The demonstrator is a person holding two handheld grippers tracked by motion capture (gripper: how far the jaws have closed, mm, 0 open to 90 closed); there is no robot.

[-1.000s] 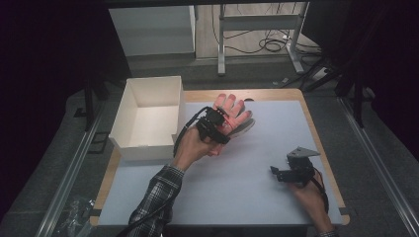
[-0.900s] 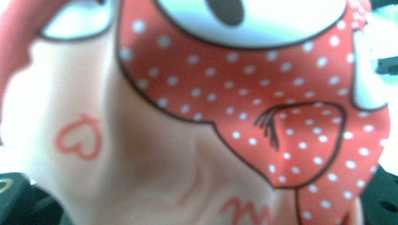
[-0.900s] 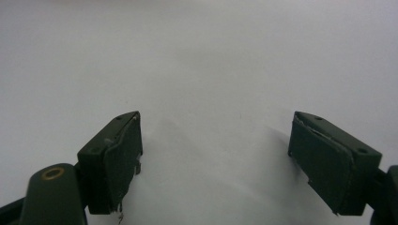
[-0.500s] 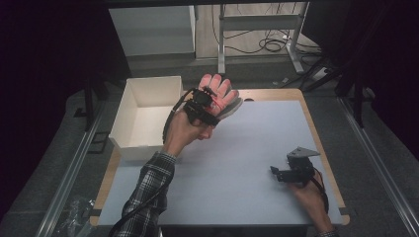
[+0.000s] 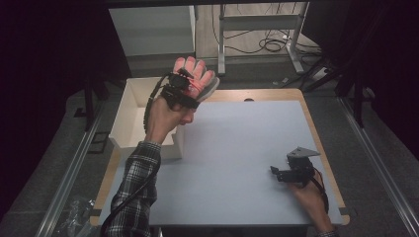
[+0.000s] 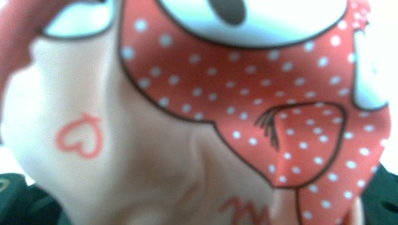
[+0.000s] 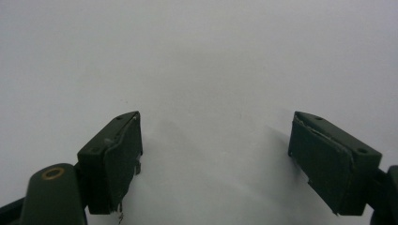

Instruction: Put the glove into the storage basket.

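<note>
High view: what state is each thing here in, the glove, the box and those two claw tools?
Glove: lifted off the table, clamped in the left gripper.
White box: open-topped, nothing visible inside.
Left gripper: shut on the glove.
Right gripper: open, nothing between its jaws, low over the table.

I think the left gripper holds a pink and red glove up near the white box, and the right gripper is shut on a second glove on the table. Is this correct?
Not quite. The right gripper holds nothing: the right gripper view shows its jaws apart over the bare table. The rest stands: in the high view the left gripper holds the pink and red glove up near the white box.
</note>
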